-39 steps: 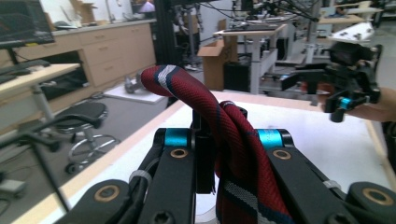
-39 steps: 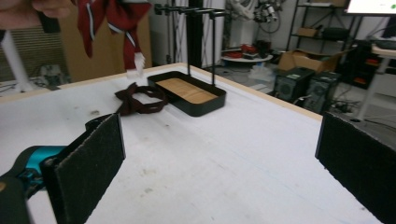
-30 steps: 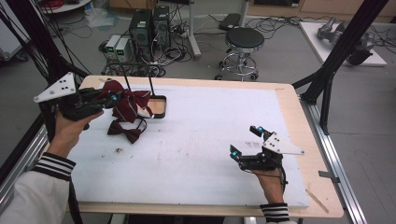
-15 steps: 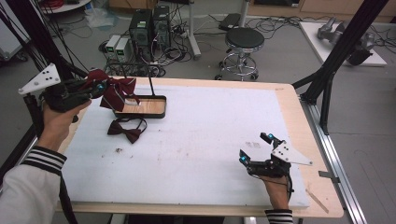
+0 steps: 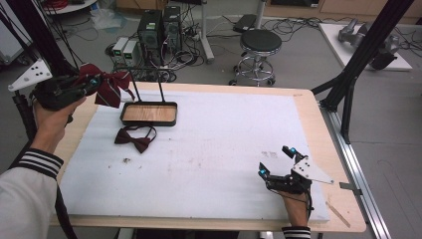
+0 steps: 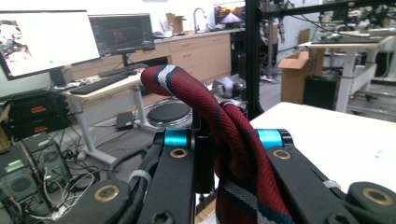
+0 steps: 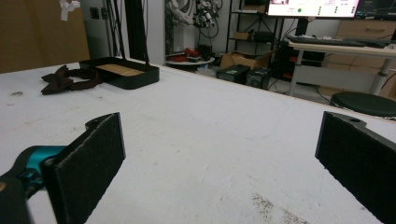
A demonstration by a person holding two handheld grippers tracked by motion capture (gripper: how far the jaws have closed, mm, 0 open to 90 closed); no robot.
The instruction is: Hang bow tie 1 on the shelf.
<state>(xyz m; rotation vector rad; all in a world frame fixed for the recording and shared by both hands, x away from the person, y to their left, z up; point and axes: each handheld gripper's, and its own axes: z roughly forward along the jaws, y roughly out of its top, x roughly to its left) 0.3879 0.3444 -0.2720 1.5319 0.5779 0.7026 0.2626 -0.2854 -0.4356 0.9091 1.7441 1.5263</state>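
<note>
— Holding a red striped bow tie (image 5: 107,87) up off the table, that is what the left gripper (image 5: 89,82) is doing; in the left gripper view its jaws are clamping the folded cloth (image 6: 224,158) between them, with a loop of it arching up over the tips.

— Where is it sitting against the black stand?

— It is hanging above the table's far left corner, just left of the stand's wooden tray (image 5: 149,114) and near the two thin rods (image 5: 160,89) rising from its back edge. The tie is lying on the stand's side of the jaws, so any move toward the rods is looking like a short one to the right.

— And the other tie?

— A darker bow tie (image 5: 133,138) is lying flat on the white foam mat (image 5: 209,154), just in front of the tray, its long axis running roughly left to right. The left hand (image 5: 50,117) is much the nearer to it.

— The right gripper (image 5: 276,162)?

— It is resting low at the near right of the mat, jaws standing wide apart with nothing between them, well away from both ties.
</note>
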